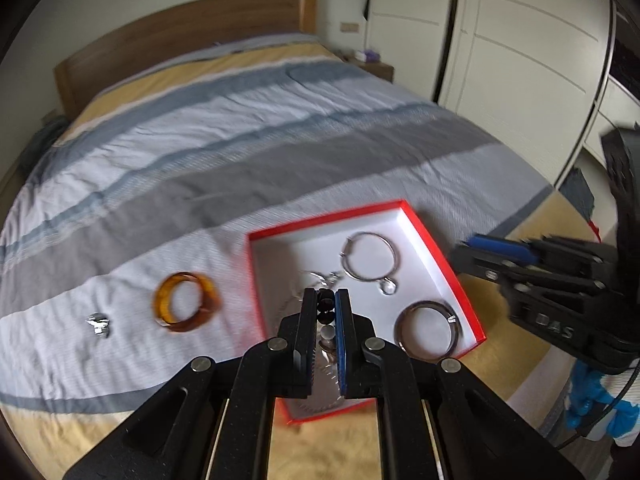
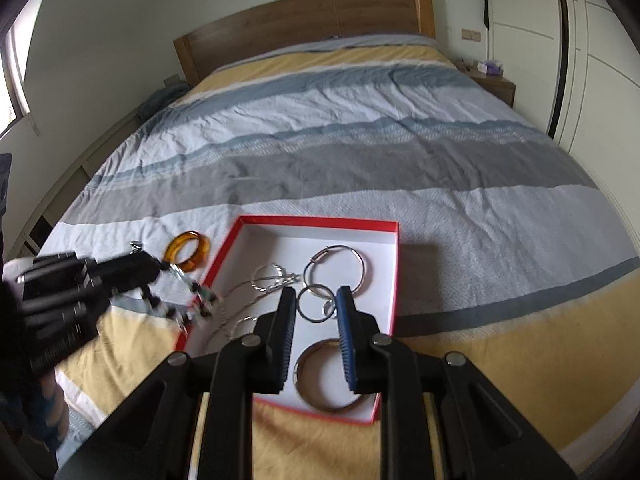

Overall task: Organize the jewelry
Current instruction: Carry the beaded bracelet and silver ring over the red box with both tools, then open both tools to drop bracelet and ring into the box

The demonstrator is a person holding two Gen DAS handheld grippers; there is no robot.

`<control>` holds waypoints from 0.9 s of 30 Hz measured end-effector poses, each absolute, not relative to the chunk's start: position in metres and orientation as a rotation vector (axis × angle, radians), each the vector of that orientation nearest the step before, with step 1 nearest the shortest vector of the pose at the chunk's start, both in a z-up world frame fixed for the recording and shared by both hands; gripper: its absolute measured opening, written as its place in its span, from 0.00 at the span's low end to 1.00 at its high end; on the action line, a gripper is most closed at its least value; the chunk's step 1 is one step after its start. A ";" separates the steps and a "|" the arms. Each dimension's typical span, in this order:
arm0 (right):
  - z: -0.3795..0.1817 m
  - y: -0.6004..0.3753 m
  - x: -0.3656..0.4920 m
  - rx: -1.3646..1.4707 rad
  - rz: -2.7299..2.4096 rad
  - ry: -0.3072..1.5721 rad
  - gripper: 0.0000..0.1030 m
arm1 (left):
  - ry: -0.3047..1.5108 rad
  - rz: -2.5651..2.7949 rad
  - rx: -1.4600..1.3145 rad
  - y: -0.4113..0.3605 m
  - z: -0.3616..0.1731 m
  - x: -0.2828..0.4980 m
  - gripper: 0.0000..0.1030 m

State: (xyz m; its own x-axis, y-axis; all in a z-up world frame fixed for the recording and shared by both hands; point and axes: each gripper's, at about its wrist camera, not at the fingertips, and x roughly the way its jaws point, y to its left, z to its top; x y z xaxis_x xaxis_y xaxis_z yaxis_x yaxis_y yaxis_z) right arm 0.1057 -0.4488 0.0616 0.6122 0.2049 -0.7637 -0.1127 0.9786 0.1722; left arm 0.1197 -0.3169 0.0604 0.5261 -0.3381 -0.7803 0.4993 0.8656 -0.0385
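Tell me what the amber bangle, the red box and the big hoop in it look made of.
Amber bangle: likely resin or plastic; translucent honey-brown with a glossy shine.
Red box: looks like cardboard; thin straight walls, matte white inside, red edges.
Big hoop: apparently polished metal; thin, silver, with bright highlights. The blur leaves the exact metal open.

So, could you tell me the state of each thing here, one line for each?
Left gripper: jaws shut on the beaded bracelet.
Beaded bracelet: held, hanging over the box's left edge.
Right gripper: jaws open, holding nothing, over the box.
Red box: open, no lid on it, lying on the bed.
Amber bangle: on the bed, outside the box.
Silver hoop: lying inside the box.
Dark bangle: lying inside the box.
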 end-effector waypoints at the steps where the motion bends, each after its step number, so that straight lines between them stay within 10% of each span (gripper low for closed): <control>1: 0.056 -0.448 0.112 0.111 0.183 0.902 0.19 | 0.895 -0.510 0.211 -0.323 0.052 0.124 0.08; 27: -0.038 -0.428 0.191 -0.007 0.163 1.067 0.20 | 1.049 -0.454 0.195 -0.324 -0.050 0.165 0.15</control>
State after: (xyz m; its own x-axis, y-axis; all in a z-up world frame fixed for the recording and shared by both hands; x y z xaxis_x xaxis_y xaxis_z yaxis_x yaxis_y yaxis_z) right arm 0.1907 -0.4279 -0.0384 0.4720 0.1298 -0.8720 -0.1361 0.9880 0.0734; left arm 0.1645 -0.3235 -0.0497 0.4166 -0.2678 -0.8687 0.4506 0.8908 -0.0585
